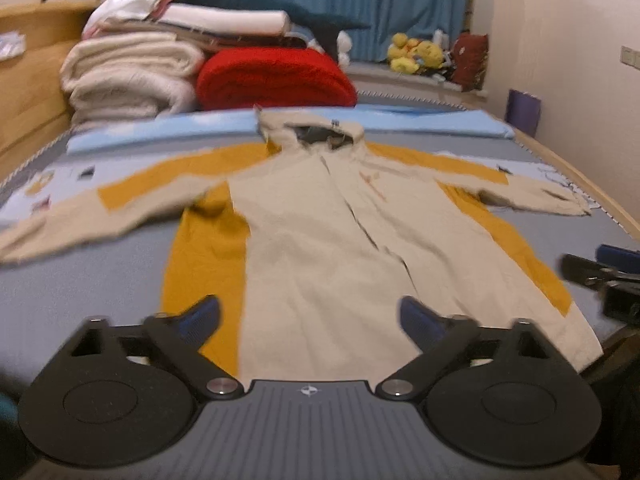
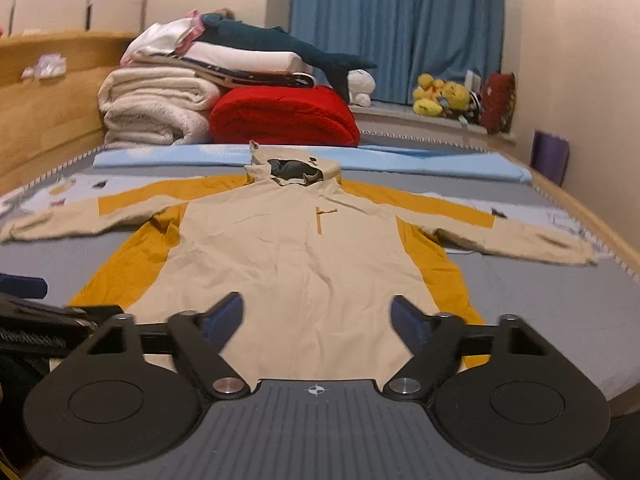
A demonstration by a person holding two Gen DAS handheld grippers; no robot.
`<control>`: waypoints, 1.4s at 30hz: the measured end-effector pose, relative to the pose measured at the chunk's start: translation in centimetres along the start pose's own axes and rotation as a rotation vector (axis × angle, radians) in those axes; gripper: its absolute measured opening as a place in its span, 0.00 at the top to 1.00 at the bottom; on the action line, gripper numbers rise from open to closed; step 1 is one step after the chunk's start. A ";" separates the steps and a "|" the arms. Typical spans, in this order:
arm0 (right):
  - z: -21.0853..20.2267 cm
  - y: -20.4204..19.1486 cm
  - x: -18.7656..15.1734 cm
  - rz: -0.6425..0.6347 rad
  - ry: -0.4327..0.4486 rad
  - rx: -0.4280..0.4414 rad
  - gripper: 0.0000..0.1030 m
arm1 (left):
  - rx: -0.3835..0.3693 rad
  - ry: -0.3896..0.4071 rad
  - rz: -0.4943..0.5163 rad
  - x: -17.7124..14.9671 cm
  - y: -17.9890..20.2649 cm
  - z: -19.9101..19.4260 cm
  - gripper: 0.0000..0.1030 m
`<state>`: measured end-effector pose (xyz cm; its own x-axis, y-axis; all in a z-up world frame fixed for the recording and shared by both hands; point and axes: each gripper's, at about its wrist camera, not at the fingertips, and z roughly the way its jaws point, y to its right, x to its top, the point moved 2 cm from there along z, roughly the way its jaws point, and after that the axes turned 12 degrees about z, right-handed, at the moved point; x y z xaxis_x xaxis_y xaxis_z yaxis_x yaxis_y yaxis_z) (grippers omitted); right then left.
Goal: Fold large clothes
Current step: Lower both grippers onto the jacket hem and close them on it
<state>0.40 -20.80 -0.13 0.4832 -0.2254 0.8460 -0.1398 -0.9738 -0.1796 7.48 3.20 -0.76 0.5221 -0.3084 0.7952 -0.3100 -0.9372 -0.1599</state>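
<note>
A large beige and mustard-yellow hooded jacket [image 1: 320, 232] [image 2: 296, 248] lies flat, front up, on the bed, sleeves spread to both sides and hood at the far end. My left gripper [image 1: 310, 314] hovers over the jacket's near hem, jaws apart, with no cloth pinched between its blue pads. My right gripper [image 2: 318, 316] stands likewise above the hem, jaws apart and holding nothing. The right gripper's fingers [image 1: 600, 272] show at the right edge of the left wrist view, and the left gripper's fingers [image 2: 24, 292] at the left edge of the right wrist view.
The grey mattress [image 2: 540, 292] has a wooden frame [image 2: 600, 216]. A folded light blue sheet [image 2: 420, 164] lies beyond the hood. Stacked white and red blankets [image 2: 280, 120] with a plush shark [image 2: 280, 46] fill the far left. Plush toys [image 2: 444, 94] sit on the window ledge.
</note>
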 end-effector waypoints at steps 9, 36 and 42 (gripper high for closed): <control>8.0 10.8 2.8 0.070 -0.038 -0.218 0.41 | 0.002 -0.261 -0.061 -1.2 -14.4 10.4 0.49; 15.0 18.7 -2.5 0.340 -0.461 -0.345 0.97 | -0.050 -0.512 -0.176 -5.4 -17.0 16.1 0.99; 14.8 18.9 -2.1 0.332 -0.463 -0.404 0.97 | -0.003 -0.490 -0.138 -4.2 -16.6 15.7 0.79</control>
<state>9.48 -39.21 -12.73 0.6654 -0.5865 0.4618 -0.6111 -0.7833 -0.1143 22.87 17.49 -10.62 0.8695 -0.2230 0.4406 -0.2139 -0.9743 -0.0709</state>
